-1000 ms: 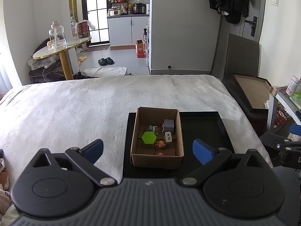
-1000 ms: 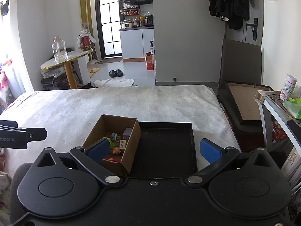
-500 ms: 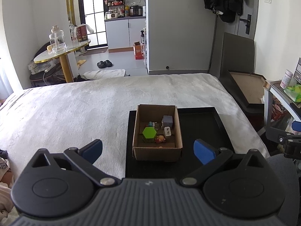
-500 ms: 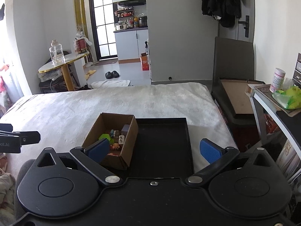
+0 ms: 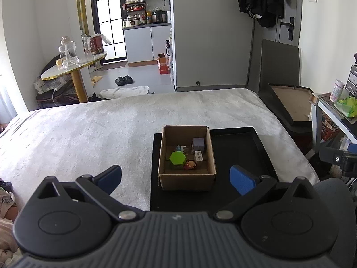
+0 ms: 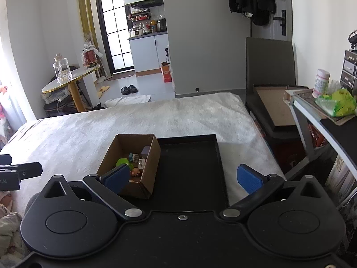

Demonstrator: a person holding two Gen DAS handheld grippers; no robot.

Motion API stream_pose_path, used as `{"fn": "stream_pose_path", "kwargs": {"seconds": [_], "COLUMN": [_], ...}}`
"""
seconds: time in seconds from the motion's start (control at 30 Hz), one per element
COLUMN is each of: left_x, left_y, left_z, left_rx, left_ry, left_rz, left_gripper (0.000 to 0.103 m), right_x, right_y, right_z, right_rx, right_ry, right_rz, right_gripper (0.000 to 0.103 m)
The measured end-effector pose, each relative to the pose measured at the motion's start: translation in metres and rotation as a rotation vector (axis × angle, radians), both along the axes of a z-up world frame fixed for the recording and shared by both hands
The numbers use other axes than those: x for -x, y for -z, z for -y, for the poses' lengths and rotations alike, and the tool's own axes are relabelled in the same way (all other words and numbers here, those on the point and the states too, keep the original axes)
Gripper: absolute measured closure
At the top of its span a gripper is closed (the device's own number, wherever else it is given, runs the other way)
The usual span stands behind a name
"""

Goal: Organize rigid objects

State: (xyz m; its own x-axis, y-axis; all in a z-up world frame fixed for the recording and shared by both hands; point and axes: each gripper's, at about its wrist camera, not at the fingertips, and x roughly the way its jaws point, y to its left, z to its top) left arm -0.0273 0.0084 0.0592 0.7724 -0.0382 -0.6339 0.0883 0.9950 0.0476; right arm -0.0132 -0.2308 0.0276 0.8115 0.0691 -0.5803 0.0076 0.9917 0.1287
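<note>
A white bed point(image 5: 93, 131) fills the middle of both views, bearing a black tray point(image 5: 241, 147) at lower centre of the left wrist frame. A brown cardboard box point(image 5: 187, 179) stands on the left part of the tray, its open top facing up; the right part of the tray point(image 6: 191, 167) is bare. Inside the box lie a green hexagonal block point(image 5: 177, 159), a grey-violet cube point(image 5: 198, 144) toward the upper right corner, a small white charger plug point(image 5: 198, 156) just below the cube, a small red-and-orange toy point(image 5: 189, 164) beside the block, and a small blue-and-white item point(image 5: 181, 149) whose kind cannot be told. The left tool point(image 5: 176, 178), at the bottom of its frame, has its blue-padded fingers spread wide and holds nothing. The right tool point(image 6: 183, 179) is likewise spread wide and empty, its left pad point(image 6: 117, 176) overlapping the box point(image 6: 142, 178) in the picture.
</note>
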Motion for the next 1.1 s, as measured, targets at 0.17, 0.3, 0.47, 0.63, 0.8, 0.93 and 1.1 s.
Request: {"fn": "stream_pose_path", "kwargs": {"seconds": [0.17,0.3,0.47,0.63,0.8,0.93,1.1], "left_x": [0.004,0.006,0.006,0.006,0.007,0.008,0.007], "left_y": [0.003,0.003,0.003,0.003,0.003,0.002,0.003], "left_z": [0.002,0.000,-0.004,-0.005,-0.005,-0.005,-0.005], "left_rx": [-0.011,-0.003,0.019,0.023,0.026,0.029,0.030], "left_ry": [-0.001,-0.004,-0.010,-0.011,-0.006,-0.005,-0.005], "left_rz": [-0.004,-0.010,-0.014,-0.015,-0.015,-0.014,-0.014], "left_gripper": [0.000,0.000,0.000,0.000,0.000,0.000,0.000], "right_x": [0.002,0.004,0.004,0.006,0.005,0.005,0.004], "right_y": [0.003,0.004,0.002,0.001,0.001,0.001,0.001], "right_z": [-0.006,-0.009,-0.014,-0.015,-0.014,-0.014,-0.013], "right_rx": [0.006,0.006,0.007,0.009,0.009,0.008,0.008], "right_ry": [-0.028,-0.042,-0.056,-0.064,-0.061,-0.061,-0.061], "right_rz": [-0.010,-0.014,-0.011,-0.008,-0.007,-0.006,-0.008], "right_gripper": [0.000,0.000,0.000,0.000,0.000,0.000,0.000]}}
